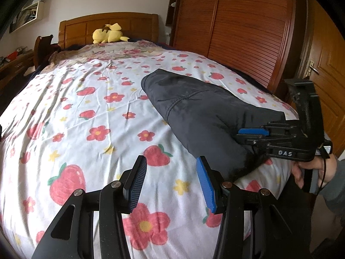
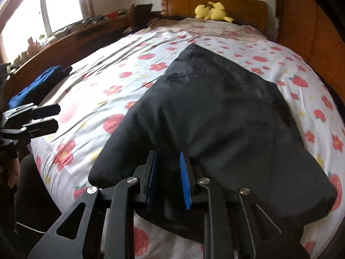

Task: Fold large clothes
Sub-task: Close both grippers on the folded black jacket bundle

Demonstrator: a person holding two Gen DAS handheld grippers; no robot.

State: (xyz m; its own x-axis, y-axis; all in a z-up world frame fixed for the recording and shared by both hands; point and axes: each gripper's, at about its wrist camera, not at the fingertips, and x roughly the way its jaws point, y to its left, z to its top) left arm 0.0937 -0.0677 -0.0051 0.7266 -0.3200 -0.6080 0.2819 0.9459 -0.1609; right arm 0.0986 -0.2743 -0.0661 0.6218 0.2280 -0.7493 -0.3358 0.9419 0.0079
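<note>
1. One dark garment point(image 2: 215, 118) lies folded into a thick, puffy bundle on the bed point(image 1: 75, 112), toward its near right side as my left camera sees it; a stitched seam runs across its top, and its near edge hangs close to the foot of the mattress.
2. I see the strawberry-and-flower sheet point(image 2: 120, 79) wrinkled but bare around the bundle. A yellow plush toy point(image 1: 108, 33) sits by the wooden headboard point(image 1: 86, 24), well apart from the garment. A blue cloth point(image 2: 32, 88) rests at the bed's far left edge in my right camera. A tall wooden wardrobe point(image 1: 237, 26) stands along the right side.
3. My right gripper point(image 2: 168, 179) points down at the garment's near edge, its blue pads a narrow gap apart; dark fabric shows between them, but I cannot tell whether they pinch it. A hand point(image 1: 312, 170) grasps its handle low at the bed's corner.
4. My left gripper point(image 1: 172, 181) hovers over bare sheet just left of the bundle, jaws apart and holding nothing.
</note>
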